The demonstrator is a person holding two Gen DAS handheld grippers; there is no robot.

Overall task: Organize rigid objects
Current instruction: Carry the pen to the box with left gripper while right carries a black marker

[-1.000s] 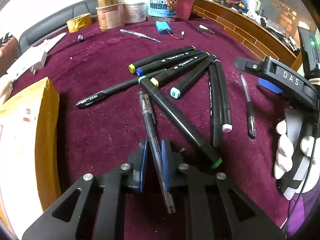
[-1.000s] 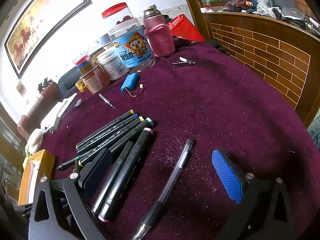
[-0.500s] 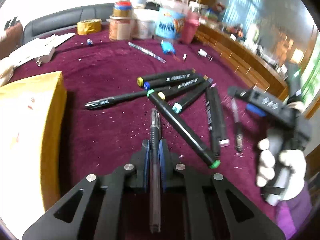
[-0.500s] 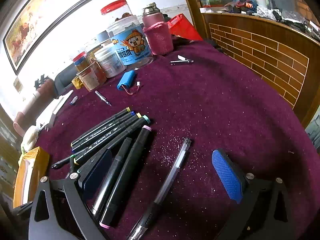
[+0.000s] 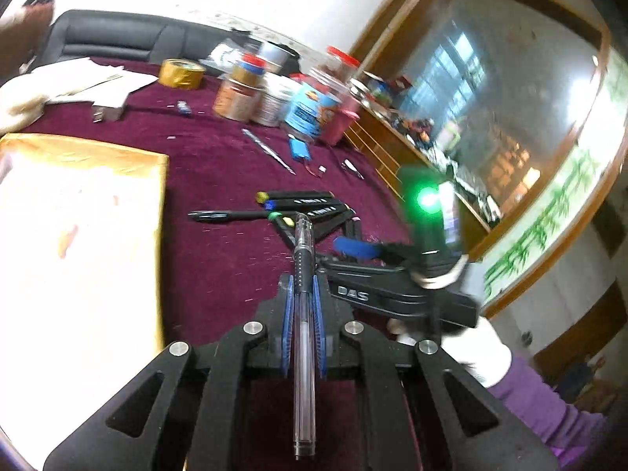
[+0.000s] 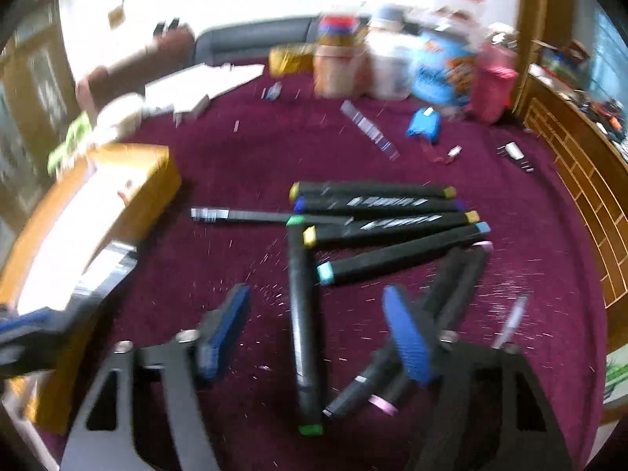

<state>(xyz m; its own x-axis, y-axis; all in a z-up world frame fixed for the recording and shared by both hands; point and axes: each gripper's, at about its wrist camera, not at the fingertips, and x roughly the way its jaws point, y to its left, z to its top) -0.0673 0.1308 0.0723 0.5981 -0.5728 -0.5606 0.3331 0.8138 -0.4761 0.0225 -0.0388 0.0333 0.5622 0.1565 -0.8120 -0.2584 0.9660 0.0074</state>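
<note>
- Your left gripper (image 5: 301, 302): jaws clamped on the clear gel pen (image 5: 304, 333), which runs straight along the fingers, cap end toward 12 o'clock, lifted above the maroon tablecloth (image 5: 219, 165).
- Your right gripper (image 6: 314, 333): jaws about half apart and closing. The green-capped marker (image 6: 302, 329) lies on the cloth between the blue pads (image 6: 406, 337), which do not press on it.
- Marker pile (image 6: 376, 212): black markers fanned at 12 o'clock of the right gripper, coloured end caps showing.
- Second clear pen (image 6: 512, 320): on the cloth at 3 o'clock of the right gripper.
- Yellow padded envelope (image 5: 78, 235): at 9 o'clock in the left wrist view.
- Jars and tins (image 5: 274, 94): clustered at the far edge, 12 o'clock, blurred.
</note>
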